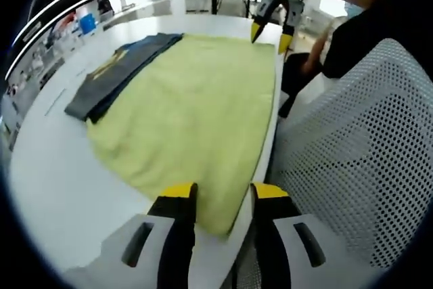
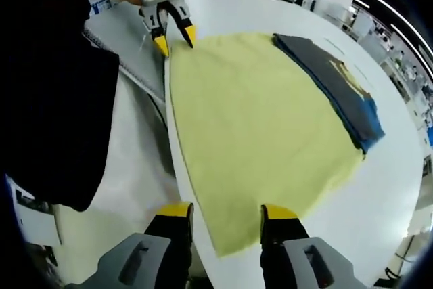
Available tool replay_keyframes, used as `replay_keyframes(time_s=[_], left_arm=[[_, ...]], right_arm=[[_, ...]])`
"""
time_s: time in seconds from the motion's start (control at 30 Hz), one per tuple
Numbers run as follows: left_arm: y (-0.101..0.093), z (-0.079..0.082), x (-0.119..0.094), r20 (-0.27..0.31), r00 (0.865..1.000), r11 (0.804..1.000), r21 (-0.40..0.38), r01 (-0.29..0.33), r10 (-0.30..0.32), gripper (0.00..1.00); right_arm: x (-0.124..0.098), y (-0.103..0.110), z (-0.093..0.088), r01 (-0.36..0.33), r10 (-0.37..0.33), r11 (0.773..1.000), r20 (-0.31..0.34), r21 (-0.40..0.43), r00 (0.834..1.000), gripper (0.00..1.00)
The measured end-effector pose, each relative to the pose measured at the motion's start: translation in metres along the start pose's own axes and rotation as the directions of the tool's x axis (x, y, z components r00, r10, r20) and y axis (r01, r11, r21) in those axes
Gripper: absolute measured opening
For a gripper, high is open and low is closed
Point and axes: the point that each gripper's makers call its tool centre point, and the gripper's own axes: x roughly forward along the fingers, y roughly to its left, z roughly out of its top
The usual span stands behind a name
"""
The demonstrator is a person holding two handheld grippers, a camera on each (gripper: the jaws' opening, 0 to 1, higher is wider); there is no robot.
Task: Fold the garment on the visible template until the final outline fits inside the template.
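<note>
Your yellow-green garment (image 1: 196,113) lies spread nearly flat along the white table's (image 1: 54,181) near edge, so folding looks barely begun. A dark folded cloth (image 2: 342,89) sits beside it. Your left gripper (image 1: 223,197) and right gripper (image 2: 226,218) are both spread wide, straddling opposite corners, grasping nothing.

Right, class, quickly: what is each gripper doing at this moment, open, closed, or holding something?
Left gripper: open, holding nothing, its jaws either side of a corner of the yellow-green garment.
Right gripper: open, holding nothing, at another corner.
</note>
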Motion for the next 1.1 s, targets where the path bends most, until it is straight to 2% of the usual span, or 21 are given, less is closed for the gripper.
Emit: replay_keyframes(time_s=[0.17,0.33,0.47,0.6,0.63,0.7,0.83,1.1], left_arm=[[-0.002,-0.001,0.000,-0.017,1.000,0.999,0.041,-0.003,0.004,0.28],[-0.001,-0.001,-0.001,-0.014,1.000,0.999,0.042,-0.008,0.009,0.28],[0.001,0.001,0.000,-0.010,1.000,0.999,0.047,-0.018,0.018,0.26],[-0.001,0.003,0.002,0.000,1.000,0.999,0.039,-0.024,0.024,0.18],[-0.002,0.003,0.002,0.002,1.000,0.999,0.043,-0.022,0.022,0.16],[-0.001,0.003,0.003,0.005,1.000,0.999,0.047,-0.028,0.027,0.08],[0.006,0.003,0.003,0.010,0.999,0.999,-0.011,-0.048,0.049,0.04],[0.013,0.008,-0.002,-0.009,0.998,0.997,-0.028,-0.070,0.070,0.01]], right_arm=[[0.002,-0.002,-0.005,0.015,-0.015,1.000,-0.011,0.007,1.000,0.37],[0.004,-0.002,-0.010,0.018,-0.018,1.000,-0.020,0.009,1.000,0.34],[0.004,-0.007,-0.005,0.039,-0.039,0.999,0.004,0.024,0.999,0.31],[0.006,-0.008,-0.002,0.041,-0.041,0.999,0.022,0.024,0.999,0.19],[0.006,-0.007,-0.001,0.036,-0.037,0.999,0.025,0.028,0.999,0.14],[0.007,-0.008,0.000,0.040,-0.041,0.998,0.032,0.043,0.999,0.09],[0.007,-0.014,-0.001,0.070,-0.071,0.997,0.024,0.039,0.997,0.00],[0.005,-0.014,-0.001,0.057,-0.058,0.996,0.019,0.070,0.998,0.00]])
